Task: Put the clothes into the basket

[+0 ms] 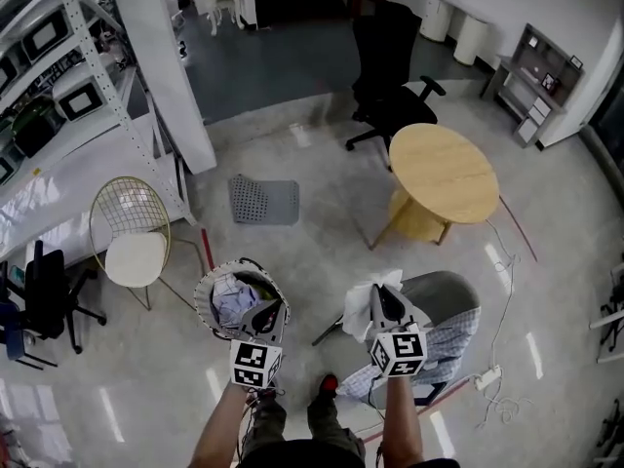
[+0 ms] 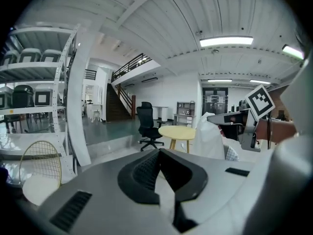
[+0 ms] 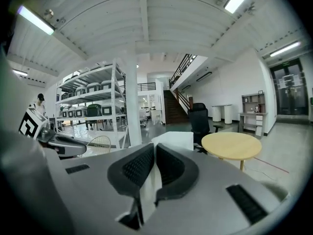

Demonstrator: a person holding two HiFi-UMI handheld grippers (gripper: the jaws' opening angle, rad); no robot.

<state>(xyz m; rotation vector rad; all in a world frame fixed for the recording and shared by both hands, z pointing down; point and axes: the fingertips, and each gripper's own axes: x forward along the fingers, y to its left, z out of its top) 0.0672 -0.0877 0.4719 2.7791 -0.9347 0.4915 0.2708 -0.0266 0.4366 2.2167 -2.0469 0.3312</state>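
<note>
The white cloth [image 1: 359,310] is soft and crumpled. Your right gripper [image 1: 387,302] has its jaws closed tight on it, above the near grey chair [image 1: 450,293], where a checked garment [image 1: 447,344] lies draped. Just left, the round mesh basket [image 1: 202,300] on the floor holds crumpled pale clothes [image 1: 230,300]. Your left gripper [image 1: 261,312] hangs over its right rim, jaws pressed together on a thin pale strip [image 2: 164,197] of fabric. Both your forearms reach forward, with the grippers nearly level.
</note>
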